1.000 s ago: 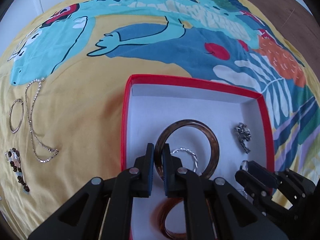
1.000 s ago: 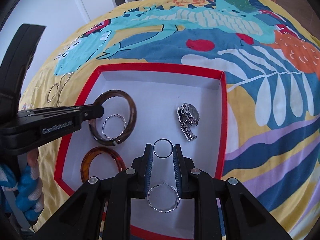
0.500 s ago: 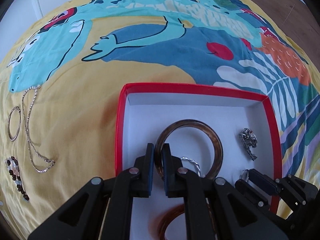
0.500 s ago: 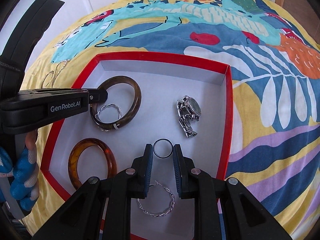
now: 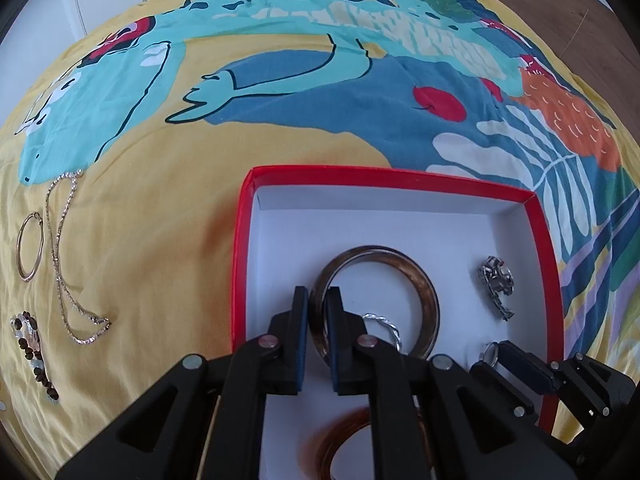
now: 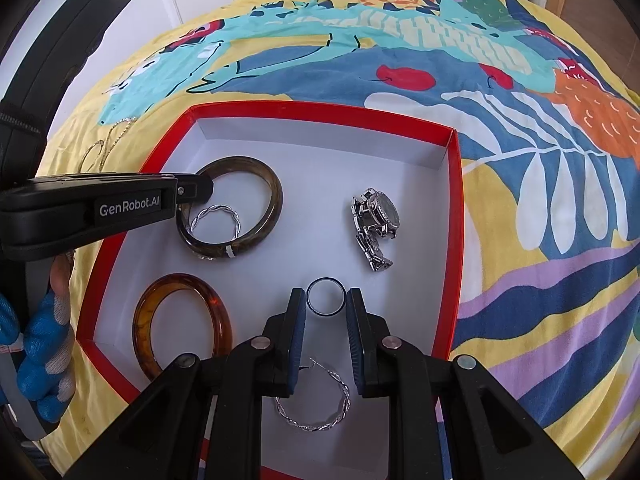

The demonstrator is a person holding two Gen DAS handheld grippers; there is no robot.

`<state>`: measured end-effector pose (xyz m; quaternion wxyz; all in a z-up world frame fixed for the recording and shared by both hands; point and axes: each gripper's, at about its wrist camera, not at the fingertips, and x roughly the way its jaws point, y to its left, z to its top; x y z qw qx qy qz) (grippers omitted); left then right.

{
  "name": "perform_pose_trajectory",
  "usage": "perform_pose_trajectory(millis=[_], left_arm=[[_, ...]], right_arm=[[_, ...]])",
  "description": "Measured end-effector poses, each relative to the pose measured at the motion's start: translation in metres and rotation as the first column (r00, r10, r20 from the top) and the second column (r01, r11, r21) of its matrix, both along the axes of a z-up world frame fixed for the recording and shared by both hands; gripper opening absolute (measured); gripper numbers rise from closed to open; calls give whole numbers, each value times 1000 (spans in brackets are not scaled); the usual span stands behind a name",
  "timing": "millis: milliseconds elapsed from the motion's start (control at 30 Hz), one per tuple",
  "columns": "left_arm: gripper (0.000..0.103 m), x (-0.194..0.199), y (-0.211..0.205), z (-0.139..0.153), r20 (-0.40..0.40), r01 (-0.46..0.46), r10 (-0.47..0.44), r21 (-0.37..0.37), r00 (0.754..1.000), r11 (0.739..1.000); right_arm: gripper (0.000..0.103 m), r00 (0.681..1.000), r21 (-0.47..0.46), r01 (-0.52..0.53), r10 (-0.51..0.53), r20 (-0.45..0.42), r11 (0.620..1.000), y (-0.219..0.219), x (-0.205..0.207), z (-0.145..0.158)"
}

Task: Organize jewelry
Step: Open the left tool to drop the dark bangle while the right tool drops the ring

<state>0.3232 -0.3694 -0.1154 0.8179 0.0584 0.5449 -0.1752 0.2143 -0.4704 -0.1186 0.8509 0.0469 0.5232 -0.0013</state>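
A red box with a white floor [image 5: 400, 178] [image 6: 320, 109] lies on the patterned bedspread. My left gripper [image 5: 316, 298] is shut on the rim of a dark brown bangle [image 5: 424, 288] [image 6: 272, 196], held over a twisted silver hoop [image 6: 216, 218] in the box. My right gripper [image 6: 326, 300] is shut on a small dark ring [image 6: 326, 282] just above the box floor. An amber bangle [image 6: 180, 324], a silver watch [image 6: 376, 220] [image 5: 496, 284] and a second twisted silver hoop [image 6: 314, 404] lie in the box.
On the bedspread left of the box lie a gold hoop [image 5: 30, 246], a thin chain necklace [image 5: 64, 264] and a beaded bracelet [image 5: 34, 354]. A wooden floor [image 5: 580, 8] shows beyond the bed at the far right.
Both grippers have pulled back a little and risen, each keeping its hold. The dark bangle has lifted slightly with the left gripper.
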Motion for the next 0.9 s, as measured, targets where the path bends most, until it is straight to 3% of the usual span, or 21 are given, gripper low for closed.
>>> perform_pose_trajectory(millis=[533,900], left_arm=[[9,-5,5,1,-3,-2,2,4,1000,1000],[17,-9,6,7,6,6,-6,0,1000,1000]], right_arm=[[24,1000,-5,10,-10,-4,1000,3,-4,1],[28,1000,-2,21,-21,9,1000,4,-10,4]])
